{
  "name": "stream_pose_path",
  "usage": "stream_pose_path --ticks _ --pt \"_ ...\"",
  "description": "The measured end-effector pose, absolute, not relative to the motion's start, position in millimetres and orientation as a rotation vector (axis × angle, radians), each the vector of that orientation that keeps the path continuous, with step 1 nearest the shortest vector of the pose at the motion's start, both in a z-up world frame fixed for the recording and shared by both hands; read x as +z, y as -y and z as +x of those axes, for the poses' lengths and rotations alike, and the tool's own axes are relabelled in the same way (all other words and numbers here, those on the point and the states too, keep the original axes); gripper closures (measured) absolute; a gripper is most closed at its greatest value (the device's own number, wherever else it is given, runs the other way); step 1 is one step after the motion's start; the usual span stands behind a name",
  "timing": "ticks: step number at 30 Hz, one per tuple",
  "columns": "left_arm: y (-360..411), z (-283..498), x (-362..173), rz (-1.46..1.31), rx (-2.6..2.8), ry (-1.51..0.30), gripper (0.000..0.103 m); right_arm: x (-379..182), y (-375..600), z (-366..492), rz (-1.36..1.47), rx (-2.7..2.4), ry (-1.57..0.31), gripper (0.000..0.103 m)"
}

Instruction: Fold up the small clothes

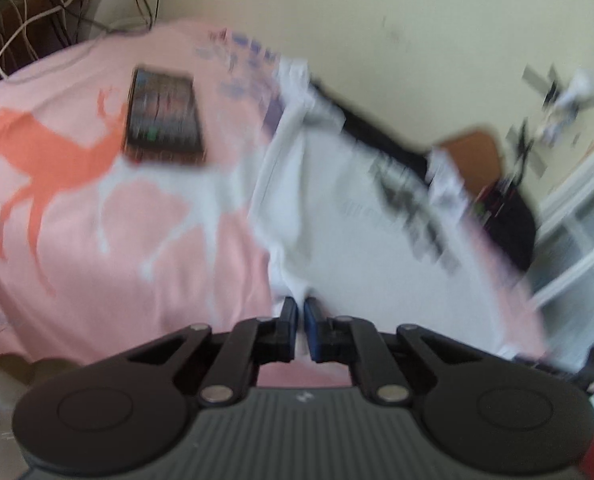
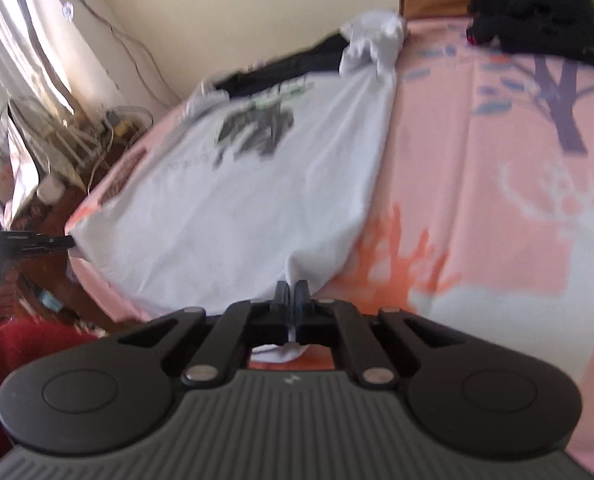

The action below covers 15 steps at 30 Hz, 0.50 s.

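The print on the white T-shirt (image 2: 257, 184) is too blurred to read.

Open pink bed sheet (image 2: 477, 240) to the right of the white T-shirt (image 2: 257, 200), free for passage. Phone (image 1: 163, 116) lying on the sheet on the shirt's other side; black clothing (image 2: 537, 8) heaped at the headboard; wall (image 2: 237, 12) close behind the shirt's far edge.

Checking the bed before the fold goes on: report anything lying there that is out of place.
A phone lies on the pink bedsheet beside the white T-shirt, which the left gripper and right gripper both pinch; it may sit in the fold's path. Dark clothing sits near the headboard.
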<state>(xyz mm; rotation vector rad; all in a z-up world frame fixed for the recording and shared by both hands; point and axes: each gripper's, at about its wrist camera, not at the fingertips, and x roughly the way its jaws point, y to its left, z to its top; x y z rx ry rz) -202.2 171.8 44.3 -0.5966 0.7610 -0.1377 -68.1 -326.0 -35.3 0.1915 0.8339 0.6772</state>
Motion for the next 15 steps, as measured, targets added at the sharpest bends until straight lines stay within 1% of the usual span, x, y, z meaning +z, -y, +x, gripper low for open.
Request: stream_pose_path --ticks 4,9,10,12,13,14,15 --pt "-181.2 -166.5 79.0 -0.605 -0.162 -0.661 0.098 -10.7 335.1 -40.4 0.229 0.651 -0.741 0.098" --pt "-161.7 -64.2 115.3 -0.469 -0.165 -0.611 0.097 14.1 332.1 27.6 0.247 0.614 -0.614 0.098" --pt "-157.4 -40.0 117.1 -0.448 -0.138 -0.599 0.095 14.5 329.3 45.5 0.27 0.597 -0.591 0.098" --pt "-152.2 3.7 110.3 -0.433 -0.038 -0.591 0.077 9.0 325.3 85.5 0.352 0.528 -0.541 0.094" --pt "-151.8 20.8 103.1 -0.433 0.018 -0.619 0.06 4.4 323.0 99.8 0.361 0.464 -0.521 0.075" --pt "-151.4 31.6 95.9 -0.434 0.054 -0.654 0.06 -0.5 321.1 111.3 0.352 0.394 -0.532 0.049" --pt "-151.2 35.0 88.5 -0.435 0.054 -0.682 0.059 -4.6 318.5 117.1 0.349 0.352 -0.565 0.047"
